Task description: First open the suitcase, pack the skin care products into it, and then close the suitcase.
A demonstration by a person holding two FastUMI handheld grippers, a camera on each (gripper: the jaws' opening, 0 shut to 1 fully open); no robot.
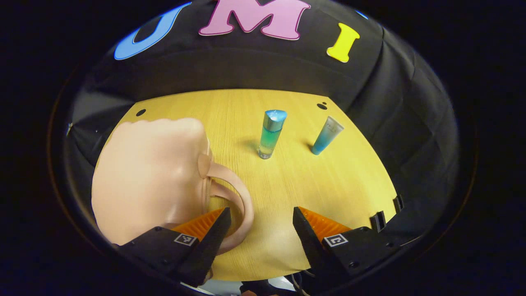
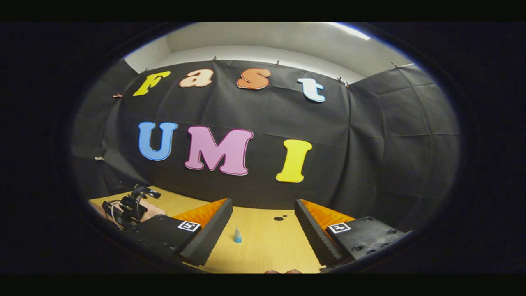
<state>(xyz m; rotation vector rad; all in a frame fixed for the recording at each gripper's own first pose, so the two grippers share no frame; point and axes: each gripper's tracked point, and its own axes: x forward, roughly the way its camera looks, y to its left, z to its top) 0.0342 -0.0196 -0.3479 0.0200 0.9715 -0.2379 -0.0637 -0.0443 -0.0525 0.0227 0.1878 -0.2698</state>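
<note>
A pale pink closed suitcase (image 1: 152, 176) lies at the left of the wooden table (image 1: 328, 185) in the left gripper view. Its curved handle (image 1: 240, 197) faces the middle. My left gripper (image 1: 261, 213) is open just above the table, its left finger touching or right beside the handle's arc. A tall blue-green bottle (image 1: 270, 133) stands upright beyond, and a slimmer blue tube (image 1: 326, 135) stands to its right. In the right gripper view my right gripper (image 2: 263, 203) is open, held low over the table (image 2: 267, 246), with the small blue tube (image 2: 237, 235) far off between its fingers.
Black cloth walls close in the table's far and right sides. Small dark holes (image 1: 321, 106) mark the table's far corners. In the right gripper view the other gripper (image 2: 131, 205) with its cables sits at the far left. Bare wood lies between the bottles and my left fingers.
</note>
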